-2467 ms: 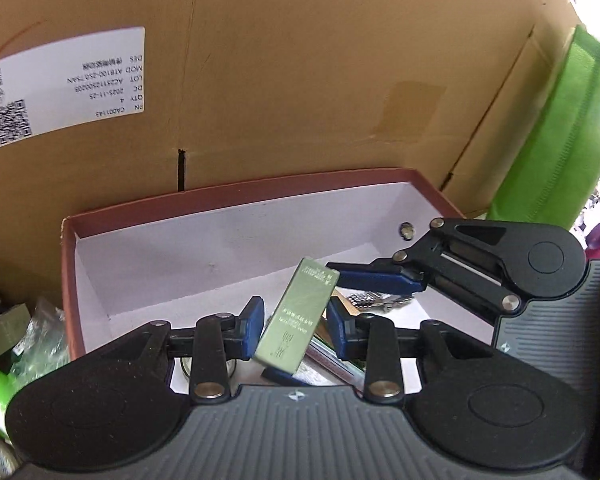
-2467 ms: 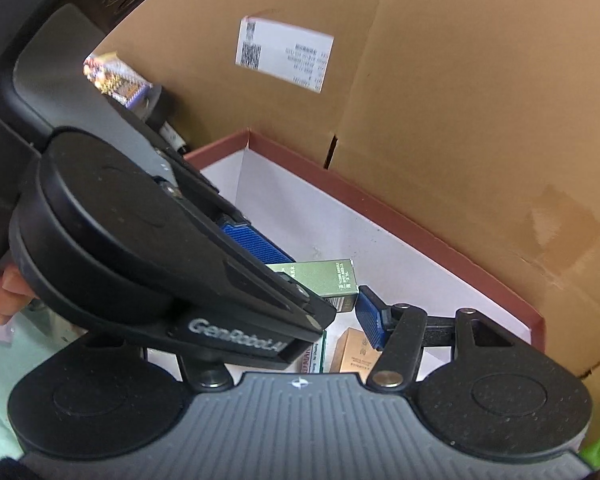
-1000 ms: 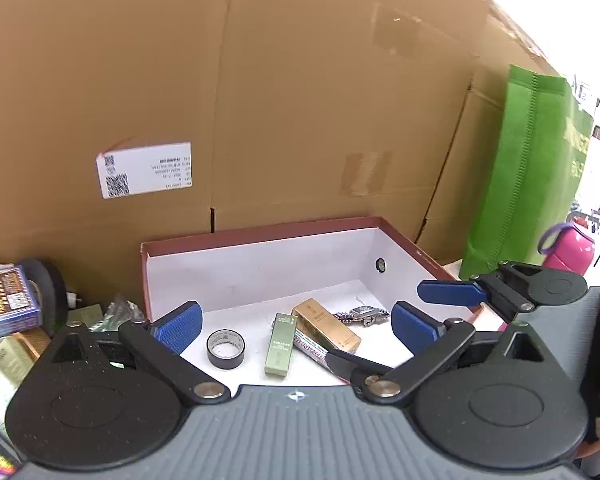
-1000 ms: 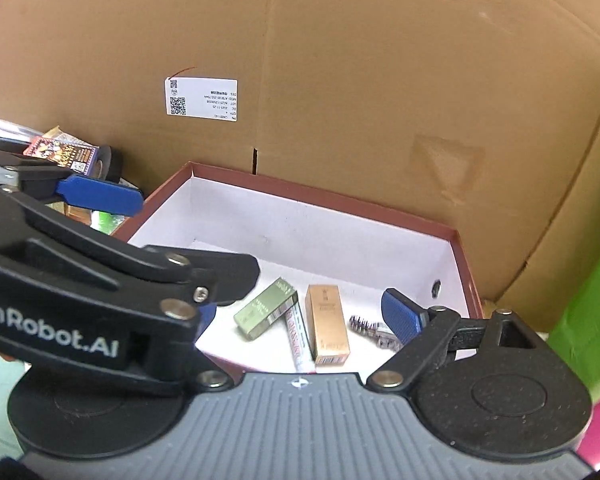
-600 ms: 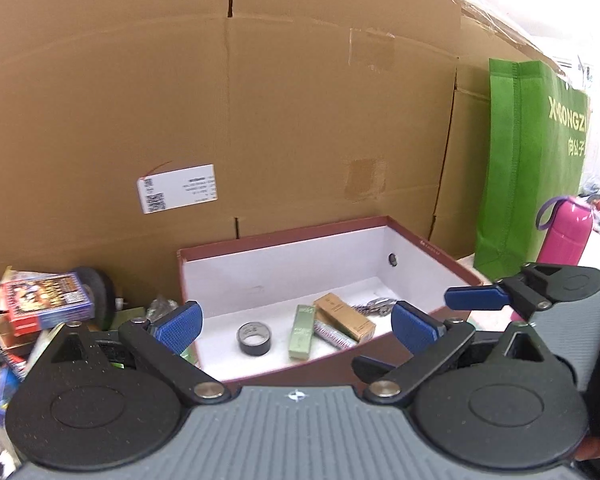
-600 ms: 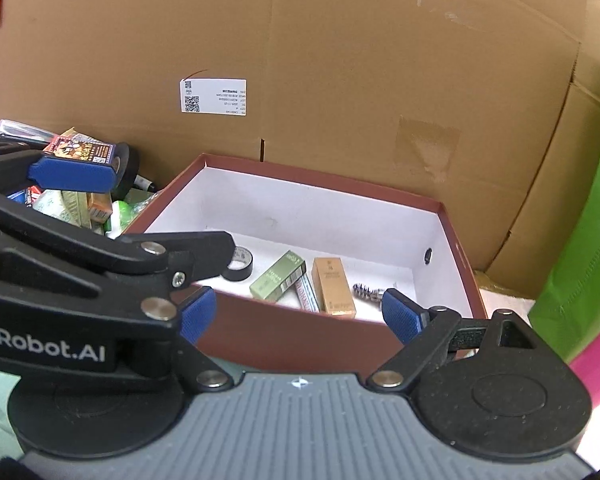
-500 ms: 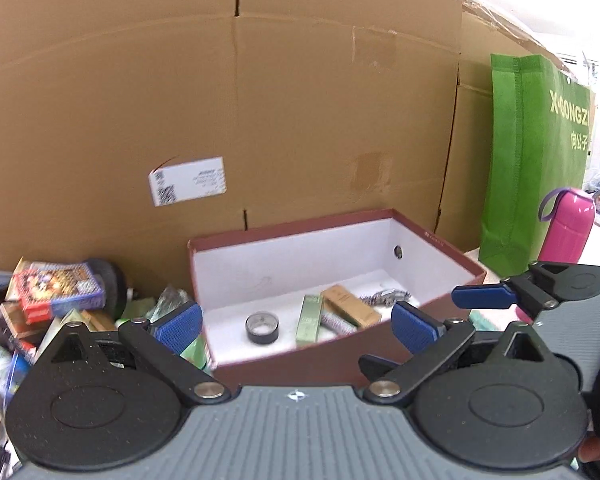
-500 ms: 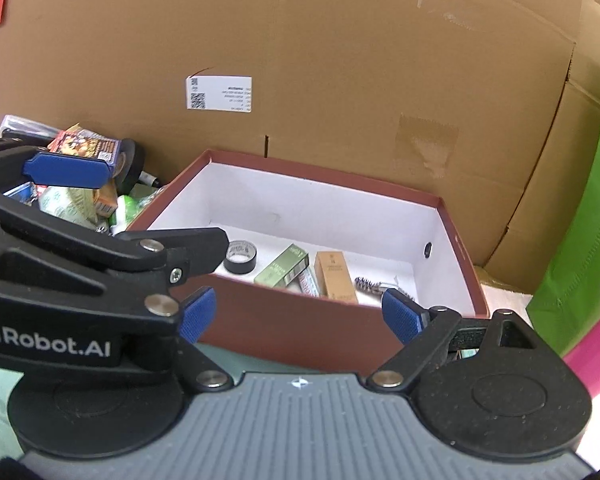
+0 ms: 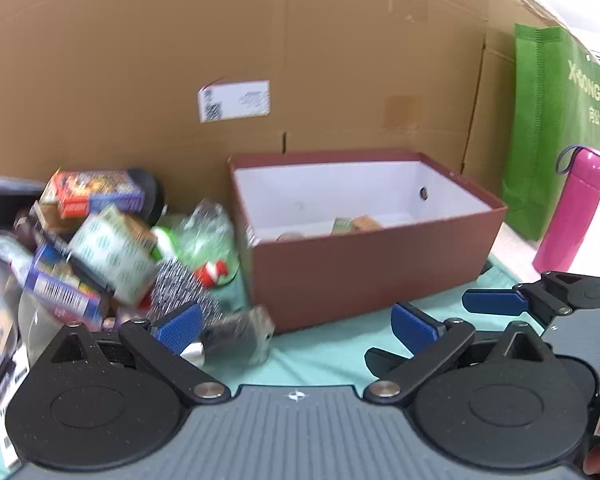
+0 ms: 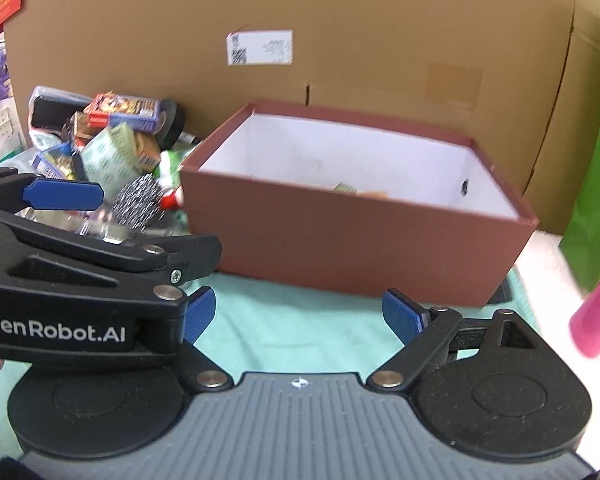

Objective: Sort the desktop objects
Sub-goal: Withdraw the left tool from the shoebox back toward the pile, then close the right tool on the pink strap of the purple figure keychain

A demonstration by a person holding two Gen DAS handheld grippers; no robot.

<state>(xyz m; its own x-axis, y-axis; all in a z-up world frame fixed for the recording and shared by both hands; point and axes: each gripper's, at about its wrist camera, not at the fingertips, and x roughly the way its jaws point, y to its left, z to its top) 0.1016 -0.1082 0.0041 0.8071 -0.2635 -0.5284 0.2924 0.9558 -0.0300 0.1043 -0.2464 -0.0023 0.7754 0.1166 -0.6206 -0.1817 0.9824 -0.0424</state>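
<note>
A red-brown box [image 9: 372, 272] with a white inside stands on the teal mat [image 9: 332, 356]. Over its front wall only the tops of a green carton [image 9: 342, 224] and a tan carton [image 9: 366, 222] show. Left of the box lies a pile of loose packets and cartons [image 9: 112, 248], with a silvery mesh scrubber [image 9: 180, 288] at its near edge. My left gripper [image 9: 296, 328] is open and empty, low over the mat in front of the box. My right gripper [image 10: 300, 316] is open and empty beside it, facing the box [image 10: 356, 240]. The pile [image 10: 112, 152] sits behind the left gripper's fingers [image 10: 60, 196].
A tall cardboard wall [image 9: 300, 60] closes off the back. A green bag [image 9: 556, 120] and a pink bottle [image 9: 572, 220] stand right of the box. A blurred grey object [image 9: 240, 336] lies on the mat by my left gripper's left finger.
The left gripper let go of the green carton inside the box. Both grippers then drew back and sank; the box's front wall now hides most of its contents, and the pile came into view.
</note>
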